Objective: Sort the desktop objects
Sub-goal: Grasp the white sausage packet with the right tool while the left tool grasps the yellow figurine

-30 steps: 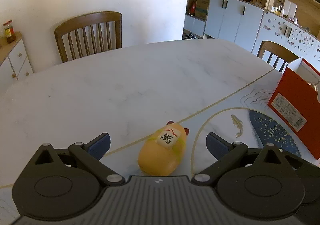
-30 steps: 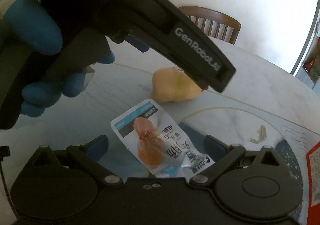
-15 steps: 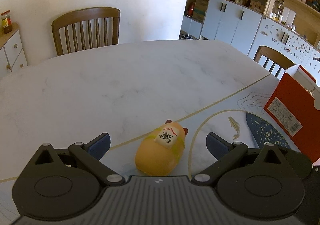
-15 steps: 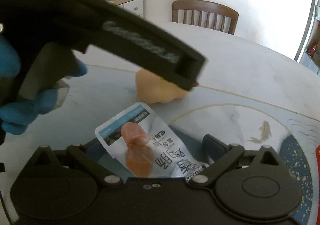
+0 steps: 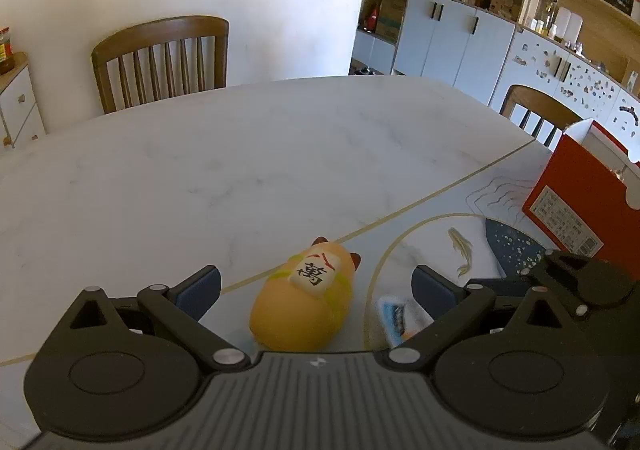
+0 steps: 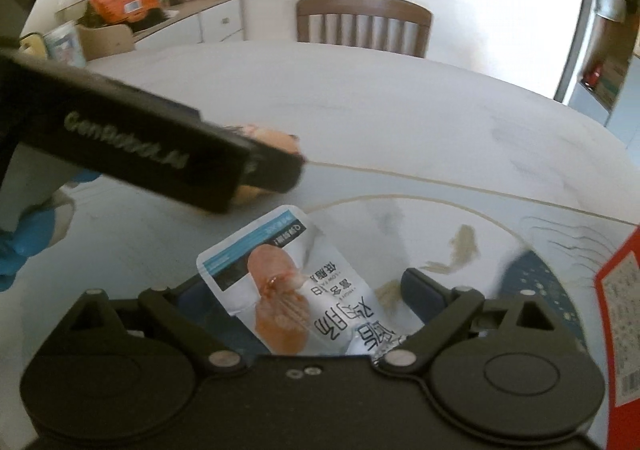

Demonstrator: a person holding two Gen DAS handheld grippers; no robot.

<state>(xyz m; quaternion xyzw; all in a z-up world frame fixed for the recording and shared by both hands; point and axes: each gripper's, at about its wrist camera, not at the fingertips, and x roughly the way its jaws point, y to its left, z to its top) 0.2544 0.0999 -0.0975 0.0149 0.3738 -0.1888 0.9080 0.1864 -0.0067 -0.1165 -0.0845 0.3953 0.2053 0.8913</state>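
Observation:
A yellow cat-shaped toy (image 5: 306, 300) with a white tile on its back lies on the marble table (image 5: 240, 178), between the fingers of my open left gripper (image 5: 316, 286). In the right wrist view only a sliver of the toy (image 6: 276, 140) shows behind the left gripper's body. A white snack packet (image 6: 296, 290) with a sausage picture lies between the fingers of my open right gripper (image 6: 304, 290). The packet's edge also shows in the left wrist view (image 5: 400, 316), just right of the toy.
A red box (image 5: 588, 202) stands at the table's right edge, also in the right wrist view (image 6: 620, 298). Wooden chairs (image 5: 160, 58) stand behind the table. A sideboard (image 6: 192, 22) with an orange bag is at the back left.
The left gripper has lowered around the toy. The right gripper has moved forward over the packet, which now sits deeper between its fingers and shows in the left wrist view.

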